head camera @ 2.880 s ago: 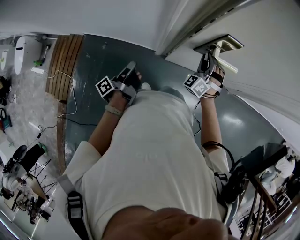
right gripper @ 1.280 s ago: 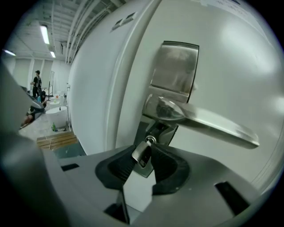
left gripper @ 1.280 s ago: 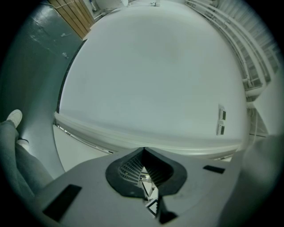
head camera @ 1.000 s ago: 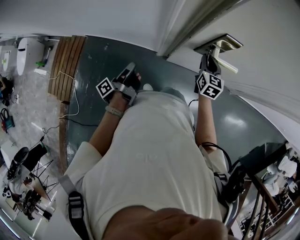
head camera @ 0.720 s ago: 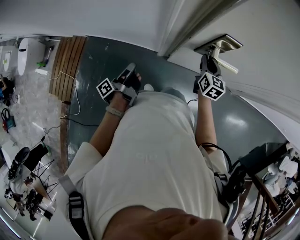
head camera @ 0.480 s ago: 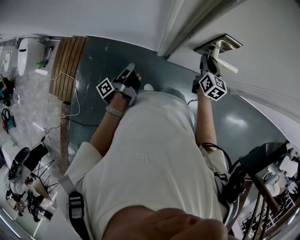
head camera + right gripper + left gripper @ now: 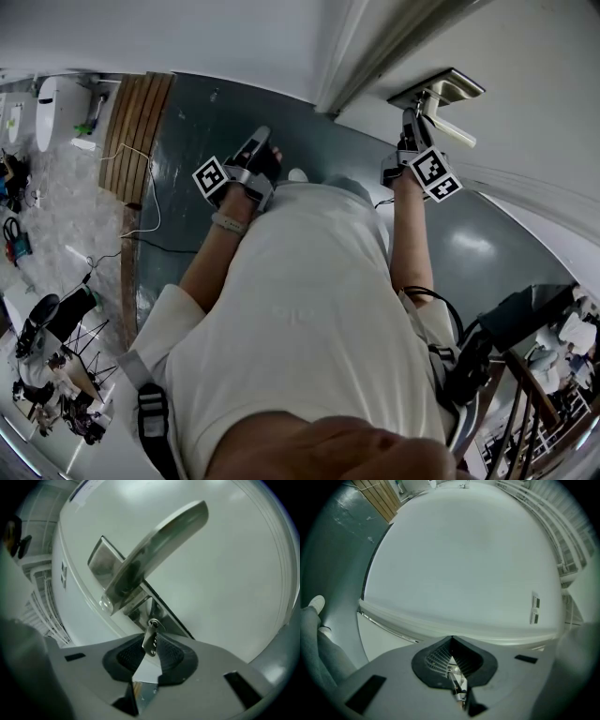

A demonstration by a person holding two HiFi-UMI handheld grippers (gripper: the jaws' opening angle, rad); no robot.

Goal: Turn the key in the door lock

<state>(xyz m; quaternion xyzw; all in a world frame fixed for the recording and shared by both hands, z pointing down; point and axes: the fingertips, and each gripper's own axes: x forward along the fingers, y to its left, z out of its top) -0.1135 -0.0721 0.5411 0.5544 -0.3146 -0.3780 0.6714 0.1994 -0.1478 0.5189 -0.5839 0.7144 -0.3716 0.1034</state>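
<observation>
- The left hand-held gripper (image 7: 451,638) is held low in front of the person's shirt (image 7: 300,328), well apart from the lock. Its jaws are together with nothing between them. Its view shows only a plain white surface and a shoe (image 7: 316,604) at the edge, so it appears to play no part here.
- The right hand-held gripper (image 7: 151,645) is raised to the door (image 7: 225,573). Its jaws are pinched on the flat head of the key (image 7: 150,639), and only the pad tips seem to bear on it.
- The key sits in the lock (image 7: 153,623), with its shaft inside and its head sticking out towards the gripper.
- Just above the lock, the lever handle (image 7: 154,545) reaches out from its metal plate (image 7: 101,557), close over the gripper.
- The step in hand looks like the turn itself. The frames do not show how far it has gone.
- The grip could slip. The head is thin and smooth and is caught only at the pad tips, so a stiff lock could leave the pads sliding round it while the key stays put.
- The key could bend or bind if the wrist twists off the line of the shaft.
- The key could come partly out of the lock if the hand pulls back while turning.
- The gripper could knock the handle if it rolls or lifts, because the lever sits so close above it.
</observation>
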